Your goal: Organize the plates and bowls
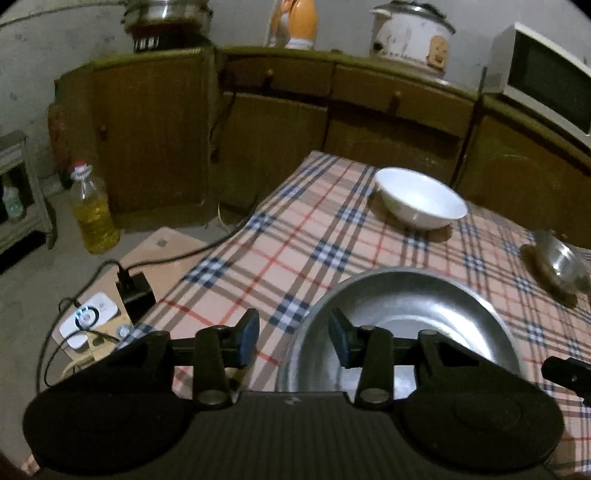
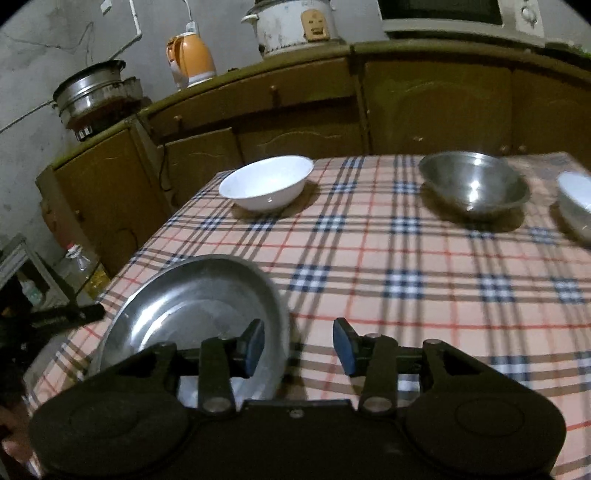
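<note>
A wide, shallow metal plate [image 1: 406, 314] [image 2: 184, 306] lies on the near part of the plaid-covered table [image 1: 295, 240] [image 2: 406, 277]. My left gripper [image 1: 295, 341] is open and straddles the plate's left rim, one pad over the dish and one outside it, neither touching. My right gripper [image 2: 299, 347] is open and straddles the right rim the same way. Farther back stand a white bowl [image 1: 421, 199] [image 2: 266, 184] and a steel bowl [image 1: 561, 262] [image 2: 476, 184]. A second white bowl [image 2: 576, 203] is cut off by the right edge.
Brown cabinets [image 2: 295, 122] behind the table carry an orange kettle [image 2: 192, 59], a rice cooker [image 2: 291, 26], a microwave [image 1: 543, 74] and a steel pot [image 2: 92, 88]. On the floor to the left are an oil bottle [image 1: 94, 218] and a charger [image 1: 133, 291] with cables.
</note>
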